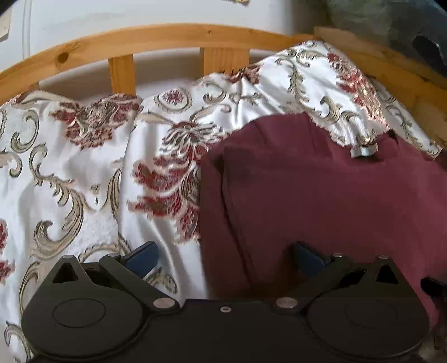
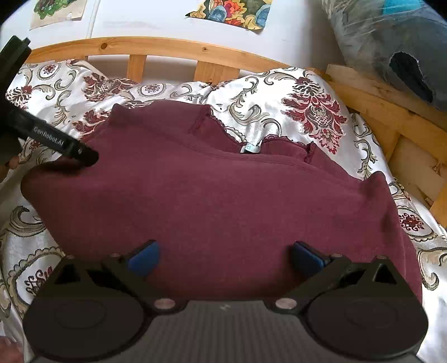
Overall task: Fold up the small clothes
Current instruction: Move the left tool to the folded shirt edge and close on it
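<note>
top (image 2: 223, 201): your maroon top lies spread flat on the bedspread, neckline toward the headboard; a pale label (image 2: 250, 148) shows inside the collar; lace trim runs along the neck edge; in the left wrist view the top (image 1: 321, 195) fills the right half, its left edge folded into a straight vertical line

bedspread (image 2: 279, 92): white satin with red and beige scrollwork, rumpled; it covers the bed under and around the top

right fingers (image 2: 225, 258): yours stand spread as wide as they go, blue pads well apart; the top's near hem lies below and between them, but neither pad presses on it; nothing is held

left fingers (image 1: 225, 258): also wide apart in their own view; the left pad sits over bare bedspread, the right pad over the top's left part; the cloth edge runs between them; no pad is pinching cloth

left fingers seen from the right: the black body (image 2: 56, 142) of your left tool reaches in from the left edge with its tip at the top's left shoulder; whether it touches the cloth you cannot tell; part of your hand (image 2: 8, 162) shows behind it

headboard (image 2: 167, 47): pine rail with upright slats, at the far end of the bed

wall (image 2: 145, 16): white, with two colourful paper pictures stuck above the headboard

bundle (image 2: 391, 42): a grey-blue wrapped bundle lies past the bed's right corner
</note>
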A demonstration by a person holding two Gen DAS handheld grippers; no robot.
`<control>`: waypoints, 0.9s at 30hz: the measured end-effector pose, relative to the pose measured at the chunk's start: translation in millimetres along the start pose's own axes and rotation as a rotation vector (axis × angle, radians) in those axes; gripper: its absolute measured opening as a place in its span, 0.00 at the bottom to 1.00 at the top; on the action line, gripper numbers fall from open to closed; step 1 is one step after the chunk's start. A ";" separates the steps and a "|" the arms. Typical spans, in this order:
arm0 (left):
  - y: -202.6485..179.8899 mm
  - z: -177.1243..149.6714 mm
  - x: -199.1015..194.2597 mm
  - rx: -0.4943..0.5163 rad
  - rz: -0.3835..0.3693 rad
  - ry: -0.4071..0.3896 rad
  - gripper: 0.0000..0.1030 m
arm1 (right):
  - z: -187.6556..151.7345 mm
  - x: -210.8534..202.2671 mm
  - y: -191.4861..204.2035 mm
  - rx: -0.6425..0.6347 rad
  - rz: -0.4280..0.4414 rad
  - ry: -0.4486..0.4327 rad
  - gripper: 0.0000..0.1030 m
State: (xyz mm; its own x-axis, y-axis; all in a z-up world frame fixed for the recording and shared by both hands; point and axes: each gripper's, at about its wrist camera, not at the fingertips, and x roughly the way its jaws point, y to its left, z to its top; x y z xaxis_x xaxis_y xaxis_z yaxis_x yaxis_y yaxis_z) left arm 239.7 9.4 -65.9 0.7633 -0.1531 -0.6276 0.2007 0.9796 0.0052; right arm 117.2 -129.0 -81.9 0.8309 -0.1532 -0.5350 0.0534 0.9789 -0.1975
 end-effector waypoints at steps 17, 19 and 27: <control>14.9 14.1 18.7 -0.004 -0.140 0.040 0.82 | -1.1 0.6 0.5 0.001 -0.002 -0.002 1.00; 19.9 13.9 16.8 -0.036 -0.179 0.062 0.79 | -1.3 0.6 0.4 0.001 -0.002 -0.003 1.00; 33.0 4.6 16.5 -0.157 -0.329 0.176 0.79 | -1.4 0.8 0.4 0.002 -0.002 -0.003 1.00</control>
State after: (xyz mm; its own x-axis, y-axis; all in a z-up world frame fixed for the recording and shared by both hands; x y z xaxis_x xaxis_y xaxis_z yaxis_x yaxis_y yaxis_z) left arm 261.7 38.6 -72.4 0.5546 -0.4509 -0.6993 0.3103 0.8919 -0.3290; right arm 117.1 -129.0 -83.6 0.8322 -0.1545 -0.5325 0.0561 0.9789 -0.1963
